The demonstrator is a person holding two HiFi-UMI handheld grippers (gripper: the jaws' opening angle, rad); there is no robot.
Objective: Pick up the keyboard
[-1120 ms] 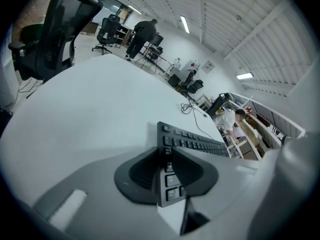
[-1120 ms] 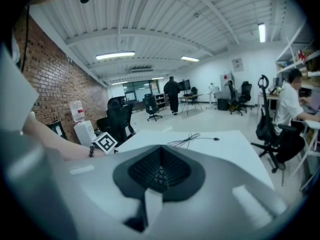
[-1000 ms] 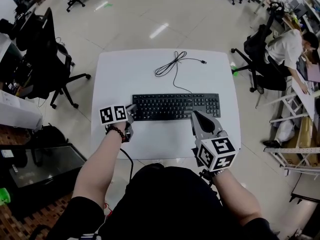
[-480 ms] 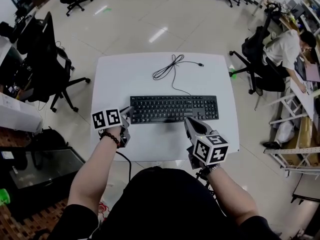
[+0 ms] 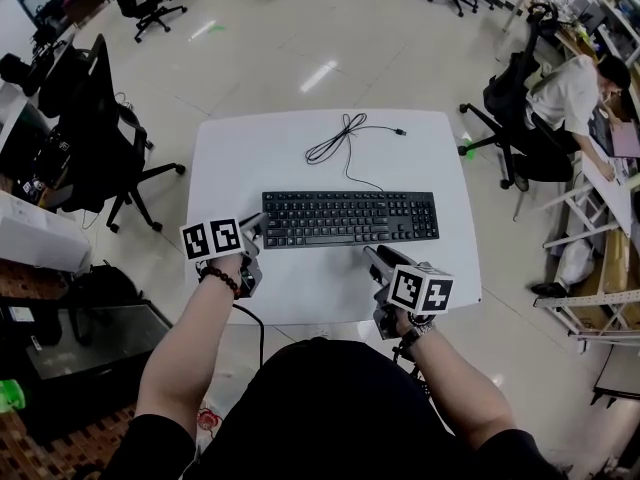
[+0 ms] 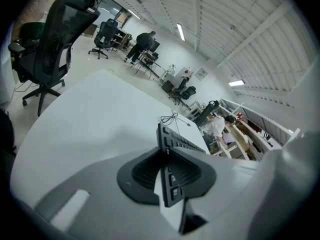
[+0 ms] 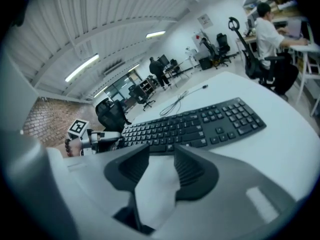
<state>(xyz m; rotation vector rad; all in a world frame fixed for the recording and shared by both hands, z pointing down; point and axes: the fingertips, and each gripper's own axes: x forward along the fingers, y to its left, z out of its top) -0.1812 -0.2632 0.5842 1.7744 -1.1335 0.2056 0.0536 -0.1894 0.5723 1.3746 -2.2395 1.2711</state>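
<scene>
The black full-size computer keyboard [image 5: 350, 218] lies across the middle of the white rounded-corner table [image 5: 300, 158]. Its thin black cable [image 5: 340, 136] is looped on the tabletop behind it. The left tongs [image 5: 257, 228] are at the keyboard's left end. In the left gripper view their dark ribbed pads are closed onto the thin end edge, which runs straight between them. The right tongs [image 5: 373, 256] sit just short of the keyboard's near long edge, right of its middle. Their pads are parted by a moderate gap, and only bare table shows between them. The step in hand looks like securing a second hold ahead of the lift. Next, the right tongs probably need to slide forward over the near edge and close. Both should then rise together and level, so the thin board does not twist out of the left pinch.
</scene>
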